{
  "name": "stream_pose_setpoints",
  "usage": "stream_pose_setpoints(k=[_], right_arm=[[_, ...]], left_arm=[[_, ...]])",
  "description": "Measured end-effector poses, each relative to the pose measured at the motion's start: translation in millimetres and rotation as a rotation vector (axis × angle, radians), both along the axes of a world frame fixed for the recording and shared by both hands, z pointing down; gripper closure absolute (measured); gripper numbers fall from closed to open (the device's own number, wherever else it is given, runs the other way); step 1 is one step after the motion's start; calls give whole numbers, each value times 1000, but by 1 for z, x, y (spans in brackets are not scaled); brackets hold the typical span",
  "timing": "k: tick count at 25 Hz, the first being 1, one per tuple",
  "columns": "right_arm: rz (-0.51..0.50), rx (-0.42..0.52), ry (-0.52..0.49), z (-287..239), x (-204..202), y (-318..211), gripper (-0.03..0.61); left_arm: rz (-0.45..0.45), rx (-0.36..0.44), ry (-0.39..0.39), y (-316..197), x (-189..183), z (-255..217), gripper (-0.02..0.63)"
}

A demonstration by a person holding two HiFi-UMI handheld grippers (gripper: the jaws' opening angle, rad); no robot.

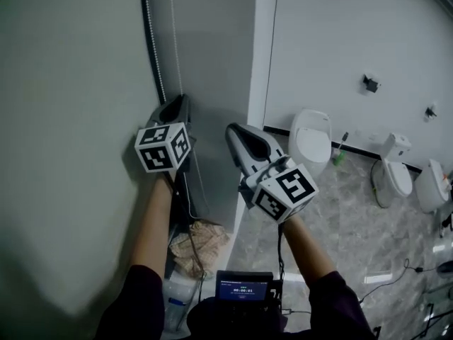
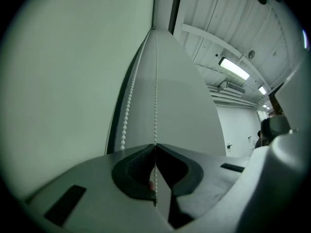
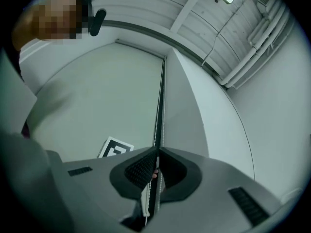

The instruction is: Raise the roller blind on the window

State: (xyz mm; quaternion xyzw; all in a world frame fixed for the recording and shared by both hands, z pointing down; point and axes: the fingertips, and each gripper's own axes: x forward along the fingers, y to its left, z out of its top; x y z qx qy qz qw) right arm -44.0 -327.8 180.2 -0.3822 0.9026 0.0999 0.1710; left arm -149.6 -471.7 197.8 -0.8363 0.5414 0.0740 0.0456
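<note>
The pale roller blind [image 1: 71, 119] fills the left of the head view, and its white bead chain [image 1: 173, 44] hangs along its right edge. My left gripper [image 1: 180, 101] points up at that edge. In the left gripper view it [image 2: 155, 147] is shut on one strand of the chain [image 2: 156, 91], and a second strand [image 2: 127, 110] hangs free to the left. My right gripper [image 1: 232, 129] is beside it, slightly lower and to the right. Seen from the right gripper view, it [image 3: 158, 150] is shut with the chain [image 3: 162, 106] running into its tips.
A white window post [image 1: 258, 62] stands right of the chain. Three toilets [image 1: 311, 137] [image 1: 396, 176] [image 1: 432, 186] sit on the tiled floor at right. Crumpled cloth [image 1: 202, 243] and a plastic bottle [image 1: 177, 299] lie below the blind. A small screen [image 1: 244, 289] is at my chest.
</note>
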Motion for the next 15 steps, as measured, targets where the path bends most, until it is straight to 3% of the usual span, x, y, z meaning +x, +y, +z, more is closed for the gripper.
stream_pose_setpoints(k=[4, 7, 11, 15], right_arm=[[-19, -50, 23, -8, -16, -17, 569], [-64, -99, 15, -23, -13, -25, 566], [-204, -160, -32, -68, -21, -54, 464], [-337, -157, -60, -111, -32, -40, 460]], left_arm=[[64, 7, -39, 14, 5, 7, 601], [107, 70, -68, 53, 26, 8, 601], [182, 116, -95, 79, 58, -11, 601], [233, 90, -97, 111, 74, -14, 602]])
